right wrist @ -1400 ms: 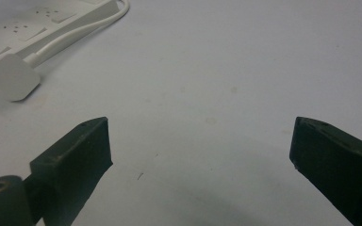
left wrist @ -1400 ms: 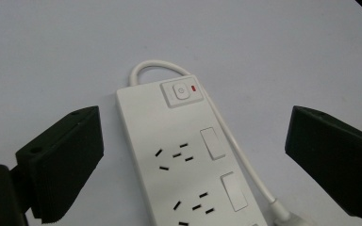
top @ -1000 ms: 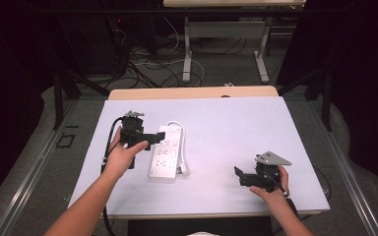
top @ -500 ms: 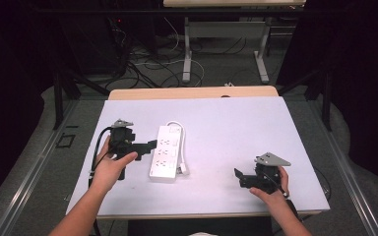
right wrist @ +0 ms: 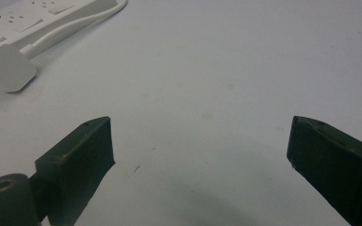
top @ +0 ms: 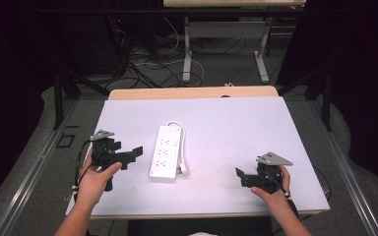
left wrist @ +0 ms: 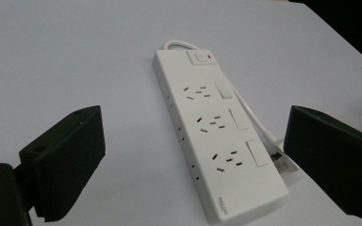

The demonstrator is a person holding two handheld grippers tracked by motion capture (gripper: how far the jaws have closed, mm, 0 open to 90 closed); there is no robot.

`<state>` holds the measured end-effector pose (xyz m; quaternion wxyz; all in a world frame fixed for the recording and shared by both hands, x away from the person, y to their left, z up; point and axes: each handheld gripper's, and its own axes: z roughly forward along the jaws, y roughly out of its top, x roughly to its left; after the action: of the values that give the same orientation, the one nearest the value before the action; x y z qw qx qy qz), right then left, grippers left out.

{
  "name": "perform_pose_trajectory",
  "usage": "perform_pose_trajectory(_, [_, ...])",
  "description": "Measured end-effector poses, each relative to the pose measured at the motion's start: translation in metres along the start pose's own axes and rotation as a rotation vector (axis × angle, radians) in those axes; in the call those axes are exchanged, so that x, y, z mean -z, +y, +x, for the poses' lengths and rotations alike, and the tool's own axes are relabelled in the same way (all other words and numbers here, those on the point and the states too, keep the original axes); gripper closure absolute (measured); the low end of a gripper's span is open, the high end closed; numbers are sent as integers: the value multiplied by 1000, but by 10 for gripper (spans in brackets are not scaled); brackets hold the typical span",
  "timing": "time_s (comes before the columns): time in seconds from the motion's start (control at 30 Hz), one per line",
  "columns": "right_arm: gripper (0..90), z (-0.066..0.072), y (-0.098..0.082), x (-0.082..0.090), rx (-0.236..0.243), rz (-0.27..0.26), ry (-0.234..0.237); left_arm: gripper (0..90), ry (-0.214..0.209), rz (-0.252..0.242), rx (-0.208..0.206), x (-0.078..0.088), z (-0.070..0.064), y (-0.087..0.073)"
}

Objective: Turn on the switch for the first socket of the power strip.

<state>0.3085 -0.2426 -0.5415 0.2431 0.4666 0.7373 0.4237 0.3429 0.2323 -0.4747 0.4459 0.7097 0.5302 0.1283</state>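
The white plastic power strip (left wrist: 217,127), with three socket groups and a switch at its far end, is framed between the widely parted jaws of the left tongs (left wrist: 195,160), which grasp nothing and are held just left of it over the white table (top: 226,123). The right tongs (top: 243,177) are likewise spread and empty, well apart from the strip near the table's front right. The strip's white cord (top: 182,147) is seen lying along its right side, its plug (right wrist: 7,68) beside the near end.

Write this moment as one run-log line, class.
left gripper: open, beside power strip | right gripper: open, over bare table | strip: flat, untouched
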Motion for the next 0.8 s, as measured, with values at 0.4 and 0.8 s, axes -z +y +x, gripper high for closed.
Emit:
perform_pose_trajectory(0.4, [72,-3,-1,0,-11,-3,-7,62,7,-45,72,-1,28,-34])
perform_pose_trajectory(0.8, [72,-3,0,0,-25,-2,-10,63,59,-48,59,-6,48,-57])
